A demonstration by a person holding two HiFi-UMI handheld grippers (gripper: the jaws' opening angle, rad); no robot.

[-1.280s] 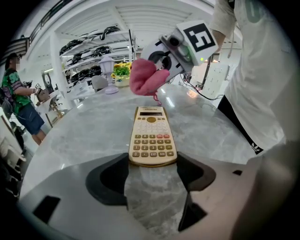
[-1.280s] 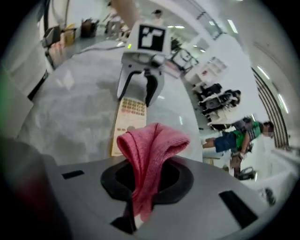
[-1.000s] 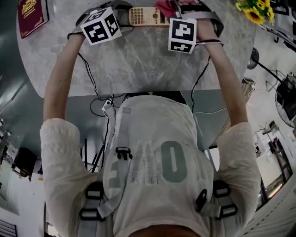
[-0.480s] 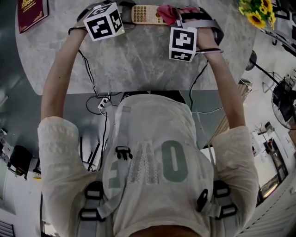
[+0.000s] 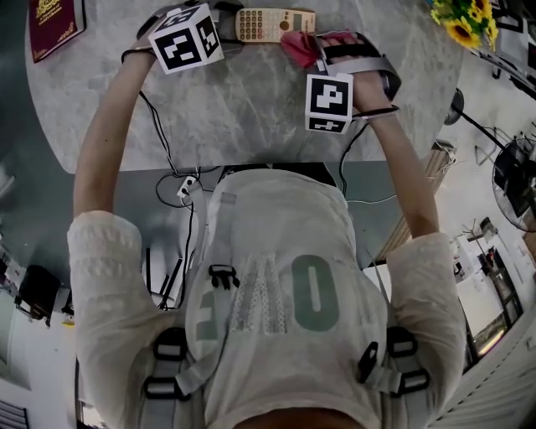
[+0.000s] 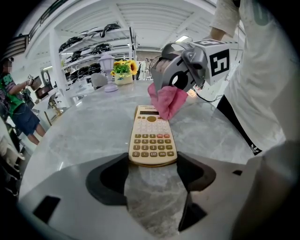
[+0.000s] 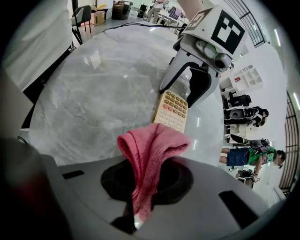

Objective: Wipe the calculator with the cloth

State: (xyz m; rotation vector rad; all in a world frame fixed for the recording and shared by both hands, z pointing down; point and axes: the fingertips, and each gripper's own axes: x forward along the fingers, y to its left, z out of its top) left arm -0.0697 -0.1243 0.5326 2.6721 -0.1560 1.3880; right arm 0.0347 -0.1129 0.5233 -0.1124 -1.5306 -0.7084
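Large "0" printed on shirt (image 5: 314,293); calculator (image 5: 272,23) key print too small to read.

A round, grey-veined marble table (image 5: 251,109) fills the top of the head view, over a dull grey floor (image 5: 33,193). A maroon booklet (image 5: 55,25) lies at its eleven o'clock and yellow sunflowers (image 5: 459,21) stand at one o'clock. The left gripper view shows white shelves (image 6: 93,44) of dark gear at ten o'clock, and strip ceiling lights (image 6: 182,38) at twelve
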